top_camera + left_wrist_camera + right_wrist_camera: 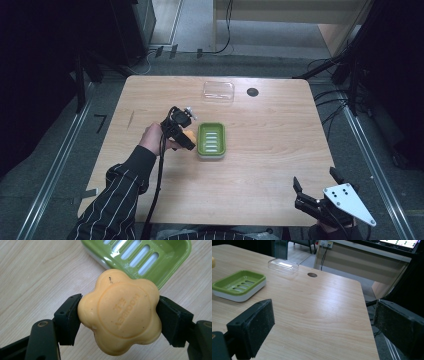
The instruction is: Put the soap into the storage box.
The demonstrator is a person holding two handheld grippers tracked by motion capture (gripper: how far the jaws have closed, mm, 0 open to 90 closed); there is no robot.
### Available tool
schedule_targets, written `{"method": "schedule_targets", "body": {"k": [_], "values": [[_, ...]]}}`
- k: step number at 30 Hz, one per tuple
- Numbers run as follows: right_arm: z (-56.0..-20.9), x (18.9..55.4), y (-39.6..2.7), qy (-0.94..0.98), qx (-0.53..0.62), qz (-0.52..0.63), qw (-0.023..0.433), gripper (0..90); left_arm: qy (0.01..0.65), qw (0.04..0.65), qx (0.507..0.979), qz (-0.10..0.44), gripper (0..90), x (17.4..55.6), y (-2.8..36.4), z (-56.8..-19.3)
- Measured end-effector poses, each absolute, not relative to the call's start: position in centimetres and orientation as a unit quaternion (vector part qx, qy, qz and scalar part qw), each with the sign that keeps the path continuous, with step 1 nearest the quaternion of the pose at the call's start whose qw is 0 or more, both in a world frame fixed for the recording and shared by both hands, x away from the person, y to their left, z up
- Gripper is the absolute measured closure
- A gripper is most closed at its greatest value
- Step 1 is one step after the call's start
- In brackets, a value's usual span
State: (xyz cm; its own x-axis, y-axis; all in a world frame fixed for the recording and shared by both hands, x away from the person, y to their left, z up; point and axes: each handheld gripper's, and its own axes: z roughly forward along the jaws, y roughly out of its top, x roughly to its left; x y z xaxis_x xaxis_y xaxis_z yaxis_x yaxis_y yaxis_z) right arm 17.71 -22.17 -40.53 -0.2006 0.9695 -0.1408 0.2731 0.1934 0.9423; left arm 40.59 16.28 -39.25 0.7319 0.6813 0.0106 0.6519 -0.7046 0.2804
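From the high view, the left gripper (186, 131) is seen held over the table (270, 165) just to the left of the dish (211, 140), and a small patch of orange, the soap (190, 135), is glimpsed at its tip. The soap is mostly covered by the gripper body here, so its height above the wood cannot be judged. The right gripper (316, 186) is kept at the near right corner, well away from the dish, apparently parked so that the work area is left free. A clear lid (218, 92) lies beyond the dish near the far edge, with a dark hole (252, 92) in the table beside it.

In the left gripper view, the soap (120, 312) is pinched between the two jaws, one pad pressed against each of its sides, with its stamped face turned to the camera. The dish (172, 255) is seen just ahead of the tip, its slotted floor bare; the soap is probably held level and close so that it can be set into the tray. The stamped lettering is too soft to be read, and the far part of the dish is cut off by the frame.

In the right gripper view, the jaws are spread wide with nothing between them. The dish (238, 285) lies ahead and to the left, the lid (283, 265) further off, and a sliver of soap (213, 262) is cut off at the left edge
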Motion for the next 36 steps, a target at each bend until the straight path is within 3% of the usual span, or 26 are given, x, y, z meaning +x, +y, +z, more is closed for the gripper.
{"method": "schedule_targets", "body": {"k": [36], "values": [[-40.6, 17.2, -22.6, 0.648, 0.485, 0.412, 0.420, 4.0, 0.300, 0.139, 0.942, 0.052, 27.3, 42.5, 11.0, -39.0]]}}
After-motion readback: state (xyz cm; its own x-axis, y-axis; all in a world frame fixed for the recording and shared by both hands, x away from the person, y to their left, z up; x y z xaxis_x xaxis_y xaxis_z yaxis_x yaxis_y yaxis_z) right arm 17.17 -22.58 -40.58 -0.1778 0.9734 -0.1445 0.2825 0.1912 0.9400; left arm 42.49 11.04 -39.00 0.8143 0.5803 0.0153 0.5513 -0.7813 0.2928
